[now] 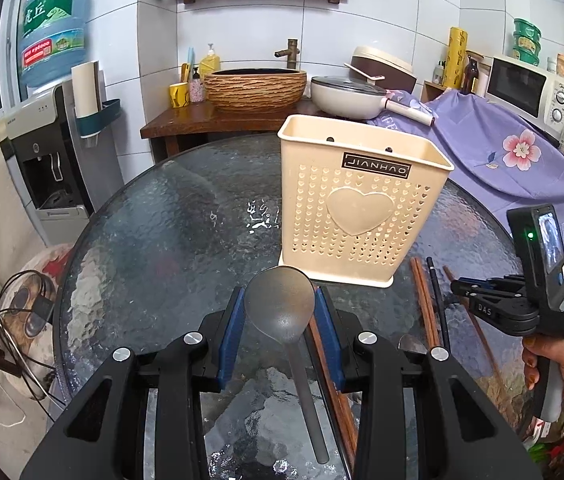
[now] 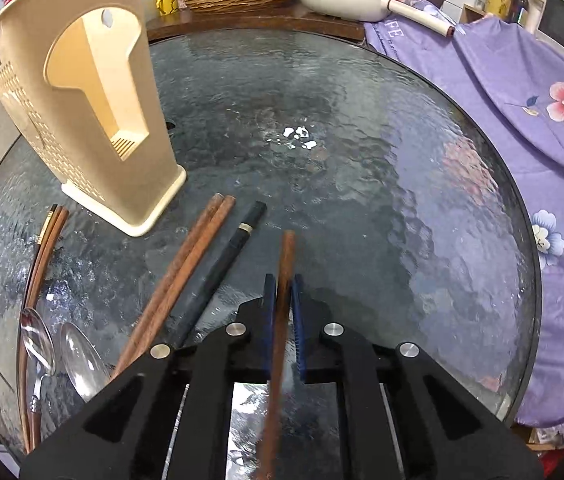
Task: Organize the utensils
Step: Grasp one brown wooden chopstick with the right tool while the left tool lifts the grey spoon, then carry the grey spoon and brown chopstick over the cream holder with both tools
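Observation:
My left gripper (image 1: 280,294) is shut on the bowl of a grey metal spoon (image 1: 282,312), whose handle runs back toward the camera above the glass table (image 1: 162,220). Just beyond stands the cream perforated utensil holder (image 1: 362,200). In the right wrist view my right gripper (image 2: 283,280) is shut on a brown wooden chopstick (image 2: 286,252), low over the table (image 2: 402,160). To its left lie a brown chopstick pair (image 2: 186,272), a black chopstick (image 2: 226,264), two spoons (image 2: 82,364) and more chopsticks (image 2: 46,248). The holder (image 2: 82,120) rises at the far left.
A purple flowered cloth (image 2: 522,100) covers the counter to the right of the table. Behind the table a wooden stand bears a woven basin (image 1: 254,88) and a white pan (image 1: 346,96). A water dispenser (image 1: 54,160) stands at the left. A hand (image 1: 562,368) holds the right gripper (image 1: 458,287).

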`<state>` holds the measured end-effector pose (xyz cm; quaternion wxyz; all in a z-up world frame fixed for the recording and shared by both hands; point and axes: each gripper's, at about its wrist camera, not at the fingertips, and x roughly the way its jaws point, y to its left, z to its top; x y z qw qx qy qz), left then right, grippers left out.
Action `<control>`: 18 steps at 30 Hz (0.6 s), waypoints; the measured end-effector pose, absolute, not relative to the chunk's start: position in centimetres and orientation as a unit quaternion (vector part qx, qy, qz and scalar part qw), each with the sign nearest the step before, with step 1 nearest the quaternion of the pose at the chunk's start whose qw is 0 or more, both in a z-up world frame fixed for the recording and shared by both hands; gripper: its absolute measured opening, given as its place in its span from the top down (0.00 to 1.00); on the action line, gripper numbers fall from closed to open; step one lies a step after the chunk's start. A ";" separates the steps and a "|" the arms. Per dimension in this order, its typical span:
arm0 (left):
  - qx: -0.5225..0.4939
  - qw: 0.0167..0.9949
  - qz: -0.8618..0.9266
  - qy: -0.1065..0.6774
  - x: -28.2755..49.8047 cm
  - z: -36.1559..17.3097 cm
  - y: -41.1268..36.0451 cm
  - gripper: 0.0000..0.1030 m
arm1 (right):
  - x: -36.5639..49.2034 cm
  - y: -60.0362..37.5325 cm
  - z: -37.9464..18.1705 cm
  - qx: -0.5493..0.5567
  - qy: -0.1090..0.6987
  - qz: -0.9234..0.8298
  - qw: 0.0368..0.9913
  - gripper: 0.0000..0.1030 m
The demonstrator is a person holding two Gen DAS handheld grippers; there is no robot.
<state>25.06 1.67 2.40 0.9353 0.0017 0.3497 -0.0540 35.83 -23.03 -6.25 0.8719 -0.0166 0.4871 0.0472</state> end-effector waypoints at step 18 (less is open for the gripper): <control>0.003 0.940 -0.063 0.334 24.5 3.5 1.7 0.66 | 31.1 -25.1 2.4 0.034 0.353 0.114 0.928 0.92</control>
